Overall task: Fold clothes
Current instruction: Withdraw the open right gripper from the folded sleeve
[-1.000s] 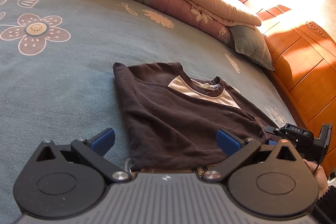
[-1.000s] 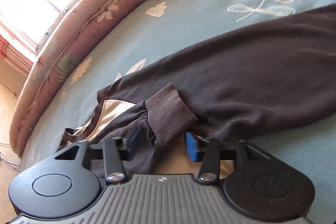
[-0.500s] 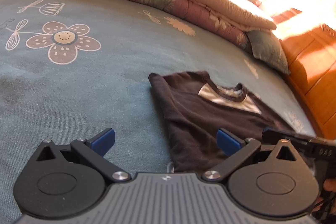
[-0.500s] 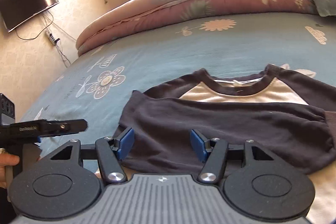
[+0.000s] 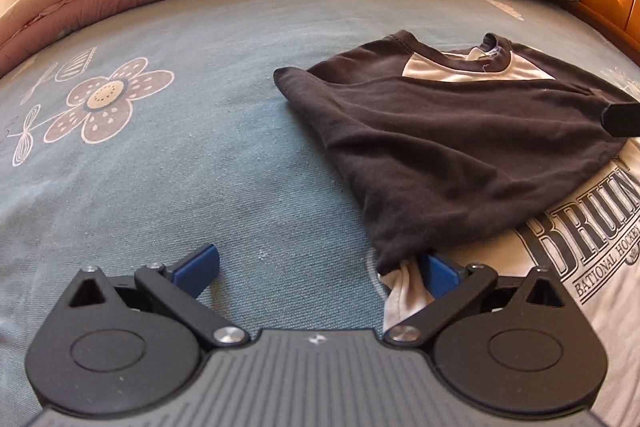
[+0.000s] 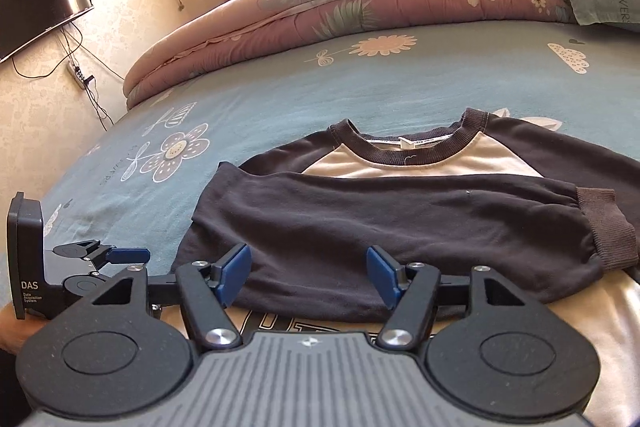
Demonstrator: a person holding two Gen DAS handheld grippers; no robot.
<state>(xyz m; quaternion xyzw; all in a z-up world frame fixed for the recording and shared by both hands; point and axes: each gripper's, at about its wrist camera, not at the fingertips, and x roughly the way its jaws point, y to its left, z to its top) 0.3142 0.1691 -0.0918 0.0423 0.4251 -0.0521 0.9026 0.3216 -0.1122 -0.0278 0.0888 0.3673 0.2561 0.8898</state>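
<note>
Your raglan sweatshirt [image 6: 400, 227] lies flat on the blue flowered bedsheet [image 5: 200, 167], centre right in both views, one dark sleeve [image 6: 440, 211] folded across its cream printed chest. Your left gripper [image 5: 316, 269] is spread wide with its right finger touching the sweatshirt's side edge, and your right gripper [image 6: 307, 277] is opening, empty, above the sleeve. Soft, slack jersey bunches easily: I judge a one-layer pinch there would drag the sleeve [image 5: 460, 155] askew.
</note>
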